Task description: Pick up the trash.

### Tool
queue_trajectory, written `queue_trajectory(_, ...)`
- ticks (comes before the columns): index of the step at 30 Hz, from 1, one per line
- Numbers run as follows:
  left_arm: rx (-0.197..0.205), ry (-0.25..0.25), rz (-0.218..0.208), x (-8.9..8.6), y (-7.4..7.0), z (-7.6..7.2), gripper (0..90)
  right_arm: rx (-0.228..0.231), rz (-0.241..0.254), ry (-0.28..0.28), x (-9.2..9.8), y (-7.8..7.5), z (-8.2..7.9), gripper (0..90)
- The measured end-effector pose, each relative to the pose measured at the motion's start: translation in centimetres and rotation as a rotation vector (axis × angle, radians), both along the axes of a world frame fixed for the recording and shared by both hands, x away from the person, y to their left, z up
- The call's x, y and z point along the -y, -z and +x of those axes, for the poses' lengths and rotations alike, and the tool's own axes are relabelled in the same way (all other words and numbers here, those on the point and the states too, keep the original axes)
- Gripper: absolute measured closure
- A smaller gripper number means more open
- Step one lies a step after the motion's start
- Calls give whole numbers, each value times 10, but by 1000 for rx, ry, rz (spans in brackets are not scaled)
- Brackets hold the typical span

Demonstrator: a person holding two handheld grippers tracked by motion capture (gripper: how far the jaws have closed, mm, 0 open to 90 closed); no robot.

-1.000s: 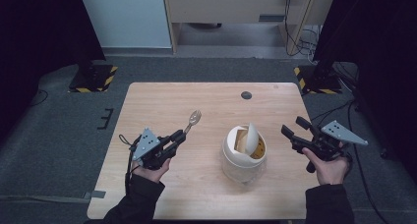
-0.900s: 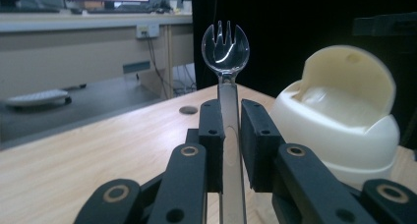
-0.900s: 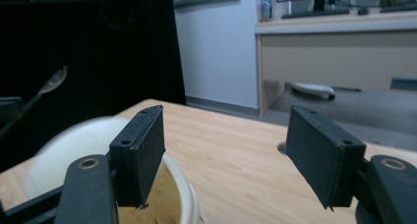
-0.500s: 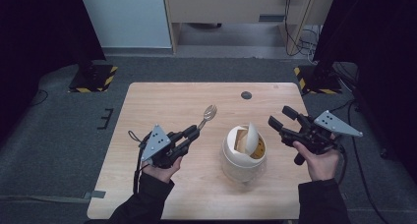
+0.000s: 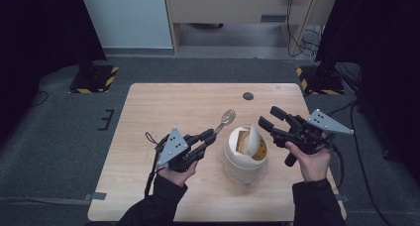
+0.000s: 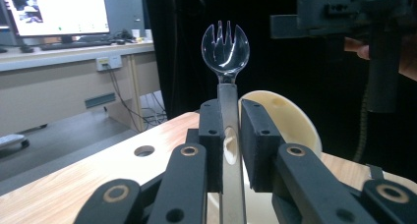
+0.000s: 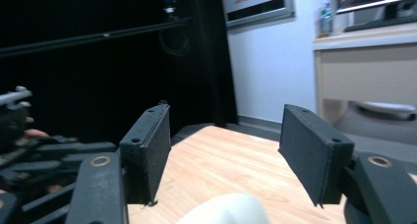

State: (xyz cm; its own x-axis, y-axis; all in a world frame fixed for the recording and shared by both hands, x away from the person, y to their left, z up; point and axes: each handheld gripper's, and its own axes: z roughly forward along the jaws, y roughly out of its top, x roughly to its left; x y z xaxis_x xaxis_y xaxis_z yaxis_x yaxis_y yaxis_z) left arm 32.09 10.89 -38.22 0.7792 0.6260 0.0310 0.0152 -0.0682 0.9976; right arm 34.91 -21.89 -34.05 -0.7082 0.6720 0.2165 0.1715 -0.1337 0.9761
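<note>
While the left gripper (image 6: 230, 135) clamps the spork (image 6: 225, 52), its handle end stays hidden.

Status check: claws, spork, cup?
Left claw shut on clear spork, held beside cream cup. Right claw open, nothing between its jaws, which have just been closing. Lid flap stands up inside the cup mouth.
</note>
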Motion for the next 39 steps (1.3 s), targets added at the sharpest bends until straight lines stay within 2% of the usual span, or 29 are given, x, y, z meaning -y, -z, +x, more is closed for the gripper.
queue_trajectory(1,2,9,10,7,1,0,797,-10,19,-20,-2,0,-1,379)
queue_trajectory(3,1,15,12,10,1,0,796,-17,32,-37,-4,0,-2,389)
queue_trajectory(4,4,29,15,18,2,-1,797,-20,34,-43,-6,0,-3,396)
queue_trajectory(11,39,71,27,41,-2,-6,796,-43,19,-95,-14,0,-7,487)
queue_trajectory(15,52,72,28,45,-2,-8,796,-63,12,-117,-16,1,-7,552)
queue_trajectory(16,52,74,27,47,-2,-8,796,-79,14,-139,-17,2,-7,613)
queue_trajectory(18,51,75,29,48,-1,-8,796,-87,16,-148,-18,2,-7,627)
queue_trajectory(19,52,78,35,49,-1,-9,796,-99,18,-158,-19,3,-7,688)
queue_trajectory(21,53,77,34,49,0,-9,796,-105,18,-164,-20,3,-7,710)
queue_trajectory(23,53,71,40,49,1,-10,796,-121,34,-182,-21,4,-8,762)
queue_trajectory(24,48,70,39,49,1,-10,804,-123,43,-189,-22,3,-8,833)
queue_trajectory(26,43,72,32,49,2,-10,804,-119,45,-197,-22,3,-9,843)
queue_trajectory(27,39,75,28,48,2,-10,804,-123,65,-212,-23,3,-9,851)
queue_trajectory(28,22,86,3,46,2,-10,804,-121,69,-217,-23,3,-10,852)
queue_trajectory(29,17,86,1,43,1,-10,831,-115,69,-213,-22,2,-10,853)
queue_trajectory(33,-16,55,-3,22,1,-10,771,-87,85,-192,-15,-2,-12,855)
queue_trajectory(36,-36,4,25,0,6,-9,736,-65,103,-176,-9,-6,-14,855)
queue_trajectory(39,-91,-47,60,-26,17,-6,696,-49,113,-164,-2,-10,-16,856)
